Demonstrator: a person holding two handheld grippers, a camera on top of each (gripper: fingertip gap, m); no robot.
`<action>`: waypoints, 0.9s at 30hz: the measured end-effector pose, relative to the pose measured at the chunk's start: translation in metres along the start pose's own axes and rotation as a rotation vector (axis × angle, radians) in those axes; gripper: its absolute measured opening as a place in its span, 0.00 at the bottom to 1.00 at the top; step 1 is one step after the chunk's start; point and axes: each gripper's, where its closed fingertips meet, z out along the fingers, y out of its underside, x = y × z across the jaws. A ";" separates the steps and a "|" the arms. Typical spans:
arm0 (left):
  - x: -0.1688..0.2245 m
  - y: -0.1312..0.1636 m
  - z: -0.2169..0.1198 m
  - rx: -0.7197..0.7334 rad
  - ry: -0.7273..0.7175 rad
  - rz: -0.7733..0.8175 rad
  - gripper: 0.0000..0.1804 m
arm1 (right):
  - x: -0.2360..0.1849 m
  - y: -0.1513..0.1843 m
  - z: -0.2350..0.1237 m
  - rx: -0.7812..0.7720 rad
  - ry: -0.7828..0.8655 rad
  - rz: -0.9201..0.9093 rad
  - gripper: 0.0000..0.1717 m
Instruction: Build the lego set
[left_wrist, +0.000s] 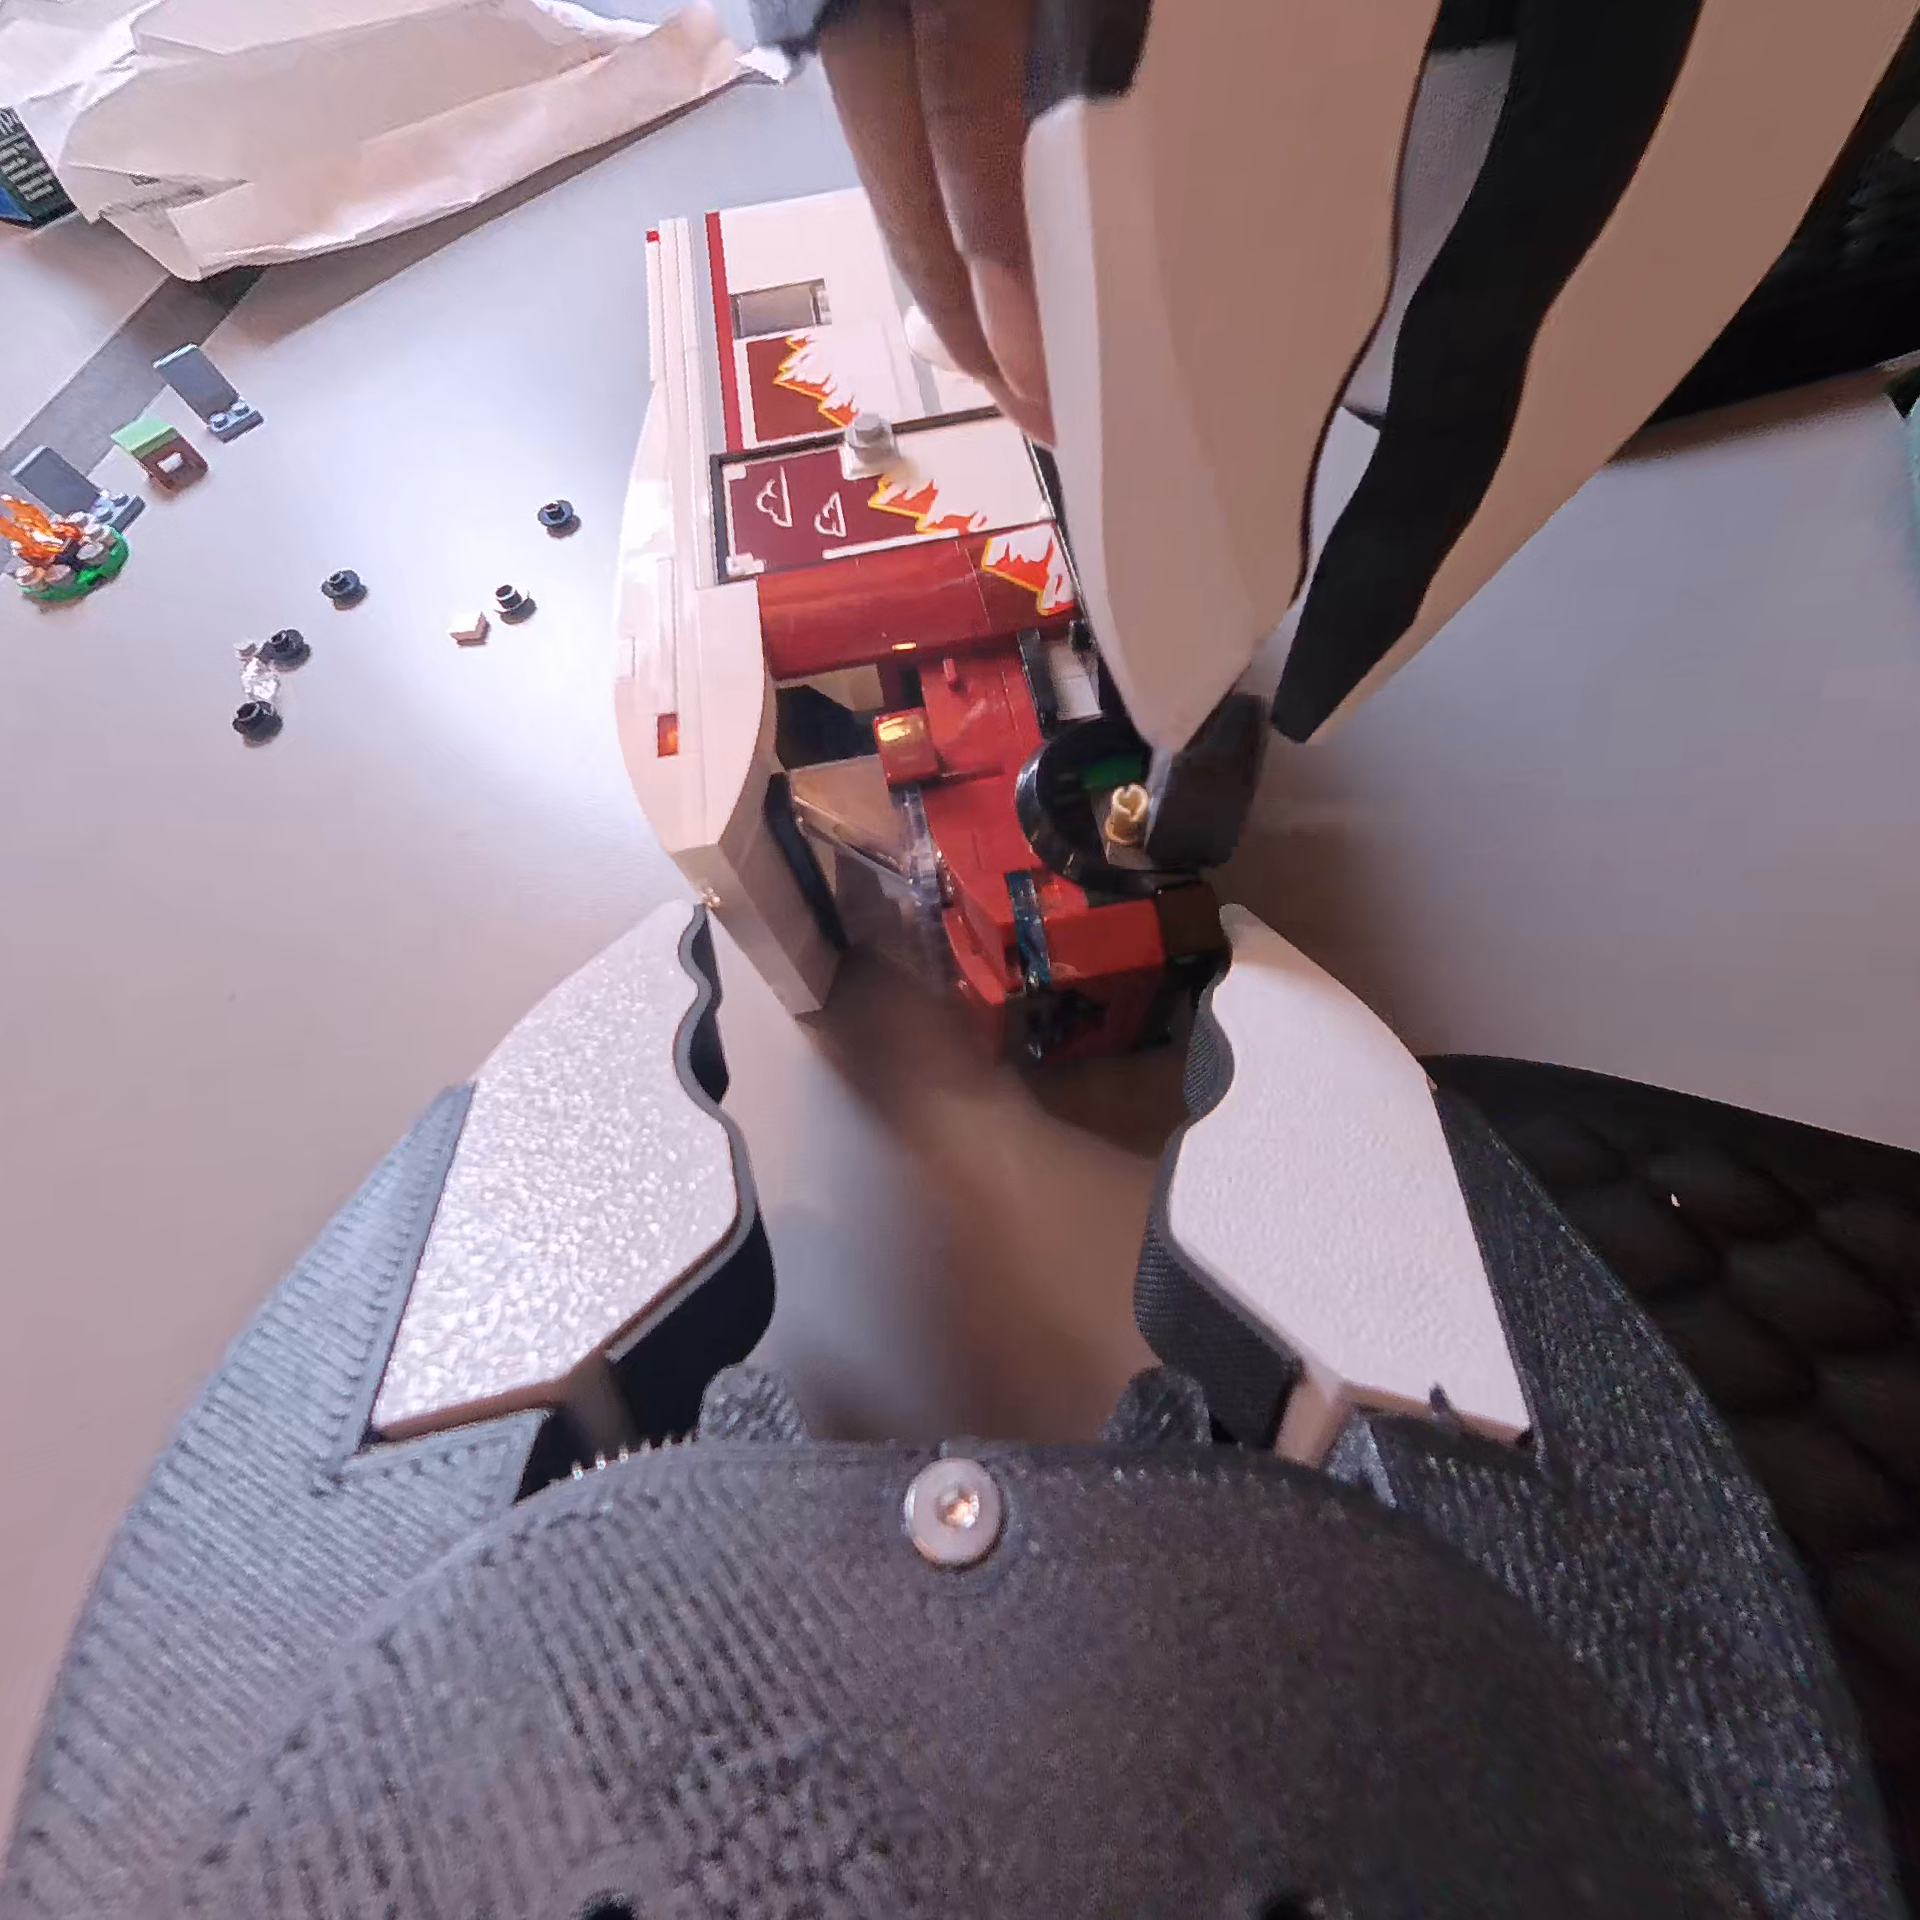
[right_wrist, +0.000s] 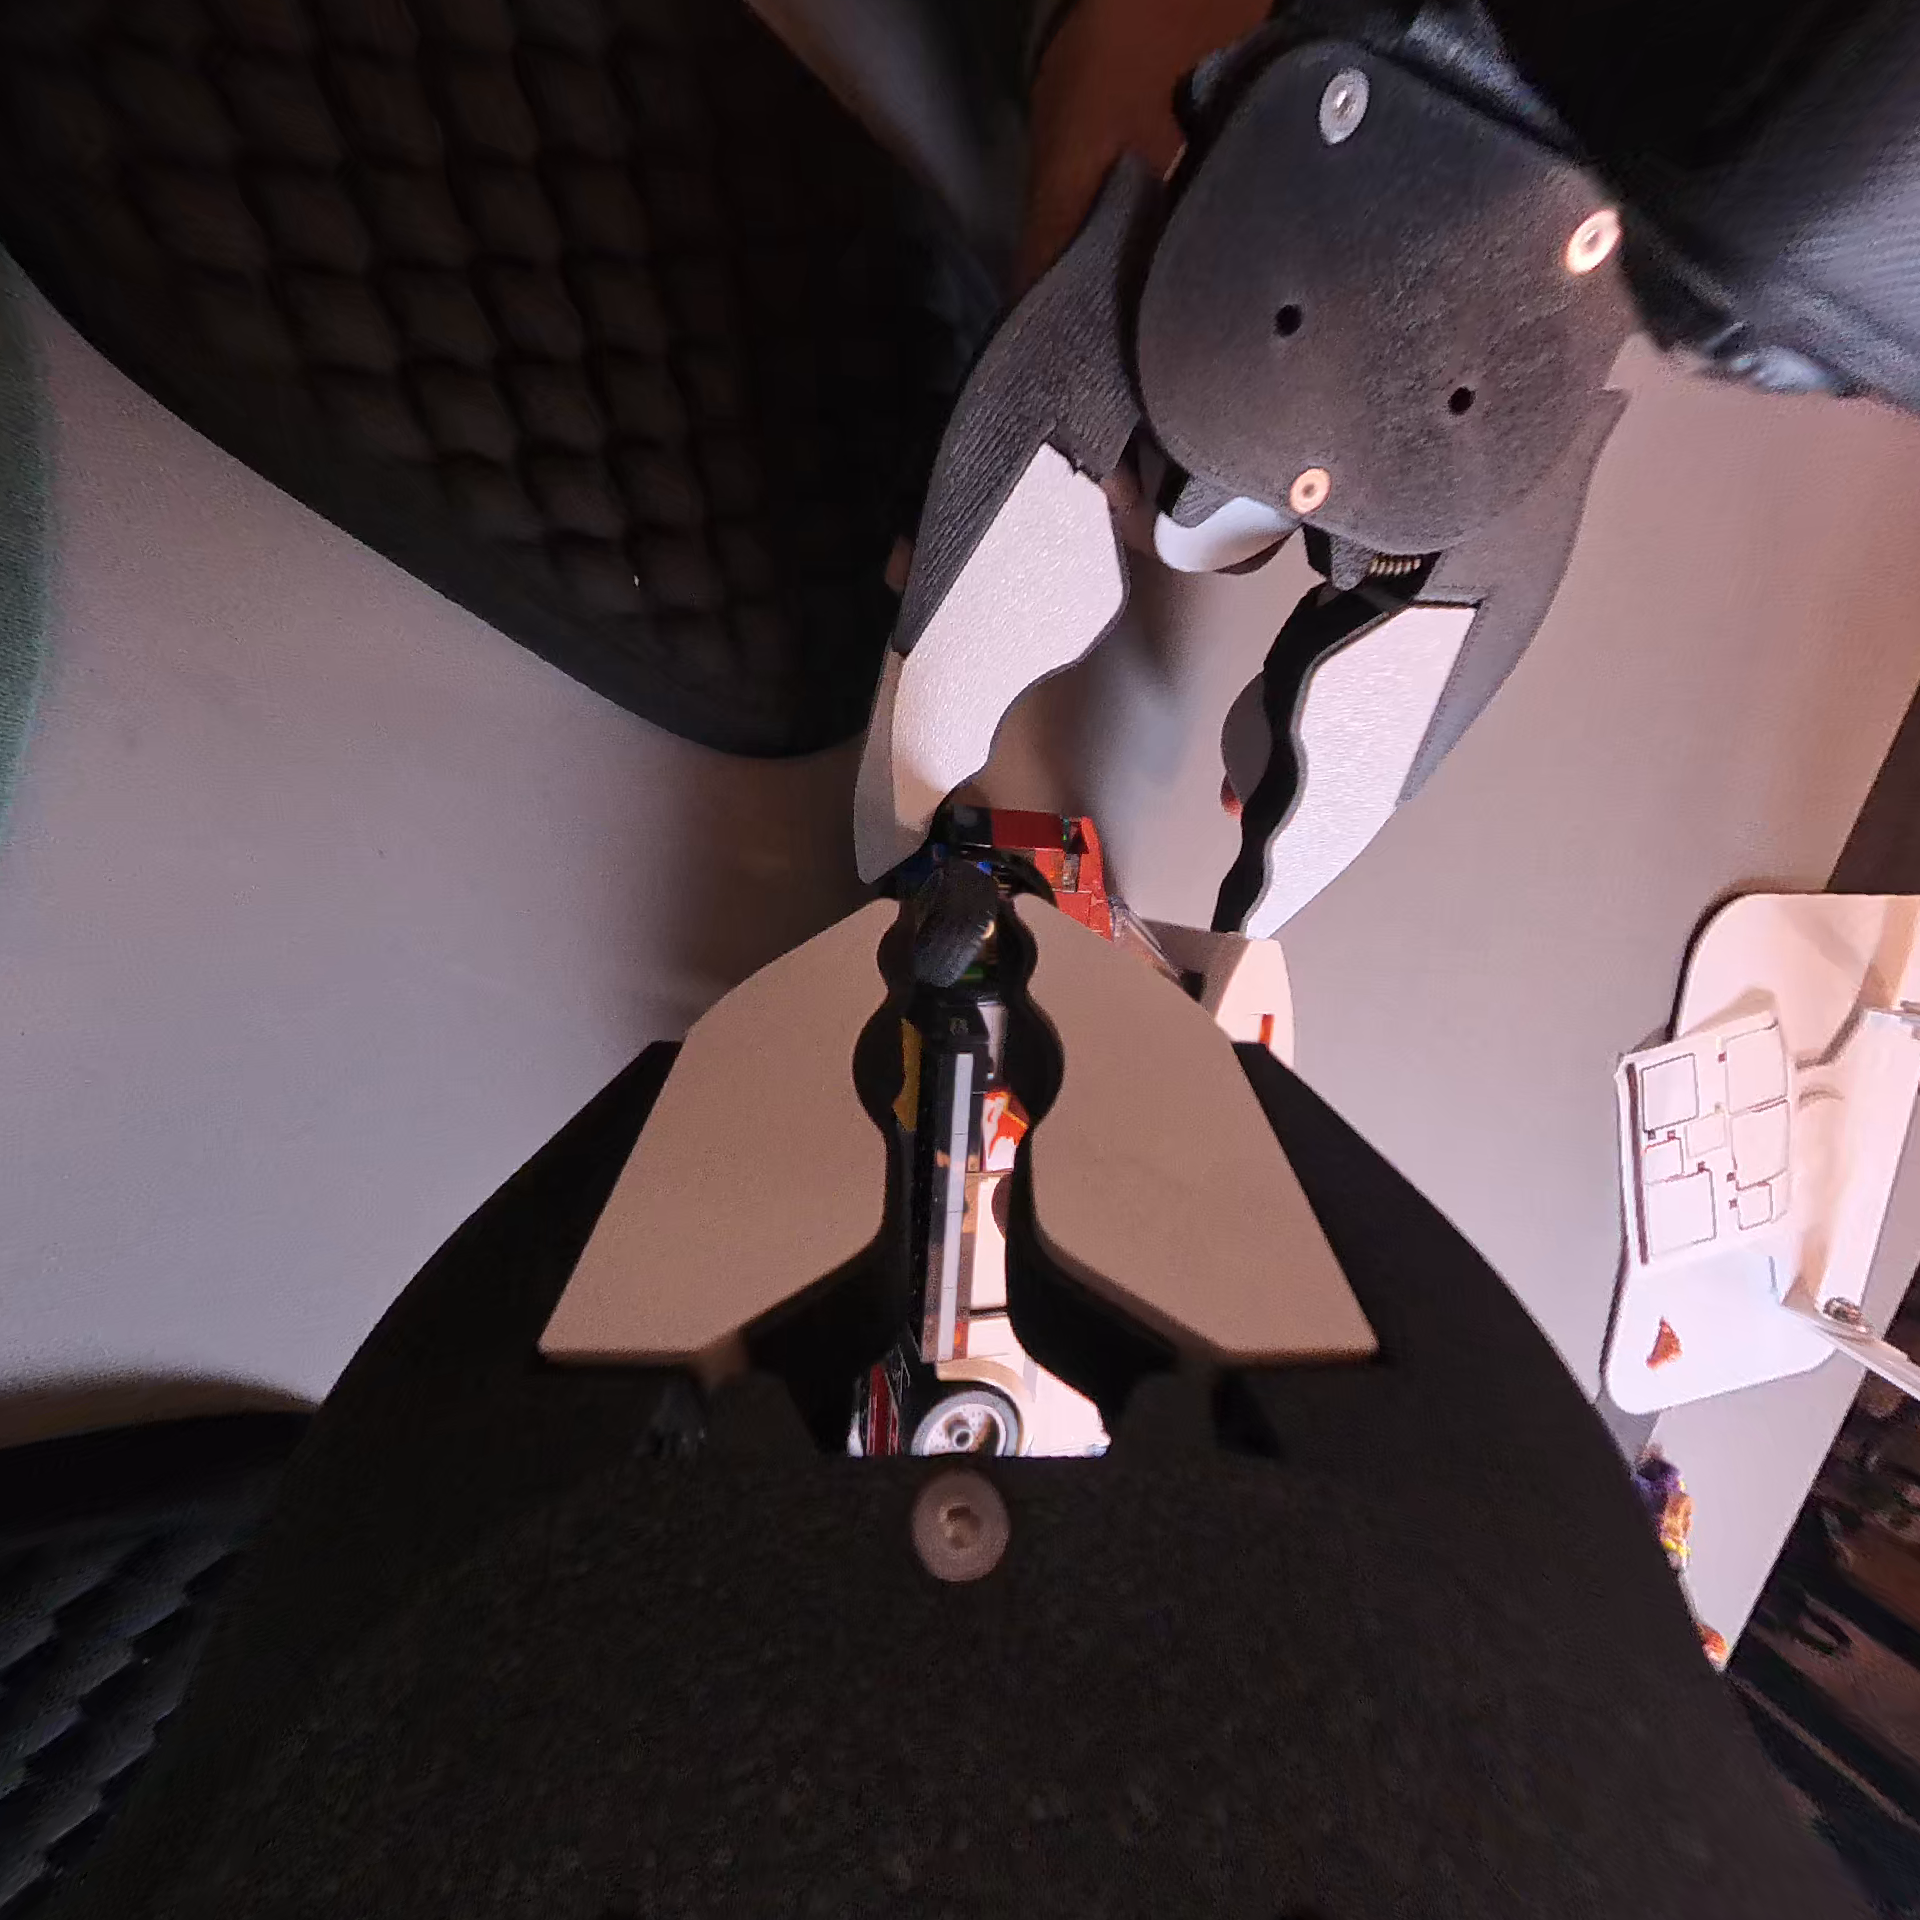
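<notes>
Right gripper (right_wrist: 961, 914) pinches small black tyre (right_wrist: 951, 925) at toy camper's (left_wrist: 883, 540) wheel arch; left gripper (left_wrist: 961, 925) wide, straddling camper's nose. Risk: tyre twists out, misses axle pin (left_wrist: 1127, 810).

Ahead of the left claw (left_wrist: 961, 925), a glossy plastic brick camper (left_wrist: 831, 540) lies on a smooth matt surface (left_wrist: 364, 883); crumpled paper (left_wrist: 343, 114) far to its left. The claw's fingers (left_wrist: 582, 1174) look pebbled white, its body coarse grey ribbed plastic
</notes>
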 end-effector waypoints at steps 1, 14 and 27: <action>0.000 0.000 0.000 0.000 0.000 0.000 0.49 | 0.000 0.002 0.003 -0.012 -0.001 0.001 0.08; 0.000 0.001 0.000 -0.003 -0.001 -0.008 0.48 | 0.010 0.003 0.003 0.011 -0.064 0.088 0.09; 0.000 0.001 0.000 -0.004 0.001 -0.011 0.48 | 0.018 0.001 0.000 0.041 -0.031 0.124 0.08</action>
